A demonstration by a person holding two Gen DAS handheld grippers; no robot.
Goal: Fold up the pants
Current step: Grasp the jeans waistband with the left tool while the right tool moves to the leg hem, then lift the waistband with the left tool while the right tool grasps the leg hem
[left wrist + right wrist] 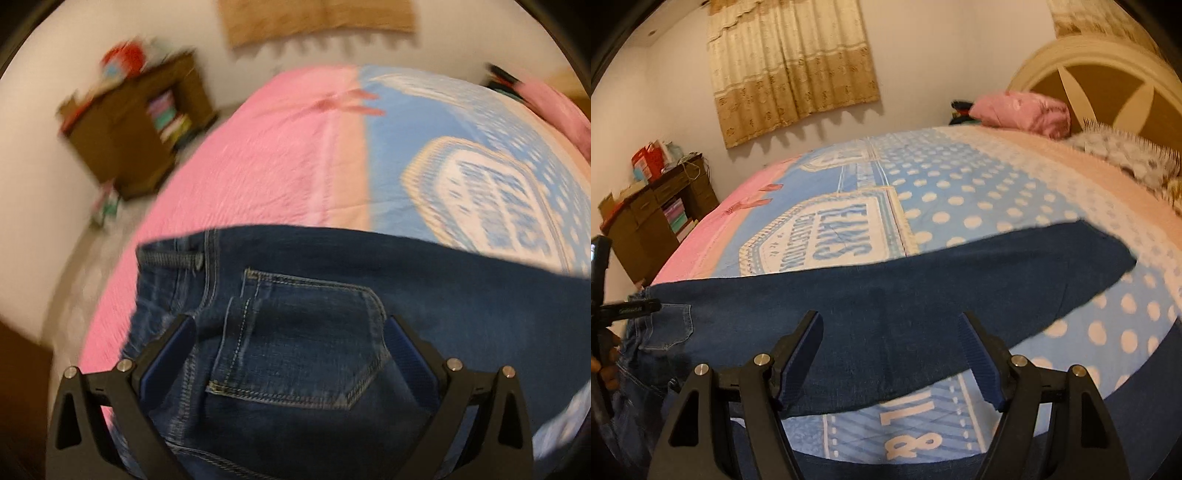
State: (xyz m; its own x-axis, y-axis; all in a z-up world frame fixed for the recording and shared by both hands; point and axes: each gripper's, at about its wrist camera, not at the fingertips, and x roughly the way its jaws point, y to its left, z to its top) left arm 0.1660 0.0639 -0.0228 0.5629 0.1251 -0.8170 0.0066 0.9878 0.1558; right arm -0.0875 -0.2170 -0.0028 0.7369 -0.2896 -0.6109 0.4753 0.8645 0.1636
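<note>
Bedroom bedspread (960,199) carries the pants (886,295), apparently folded lengthwise, legs stacked; crosswise folds remain. Left tool (288,325) hangs spread above the back pocket (295,339); right tool (892,328) gapes over the leg, grasping nothing.

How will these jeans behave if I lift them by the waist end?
The jeans lie limp and flat on the bedspread, so they will probably sag and trail. The denim looks thick, likely heavy for cloth. Its woven surface should grip the pads rather than slip.
</note>
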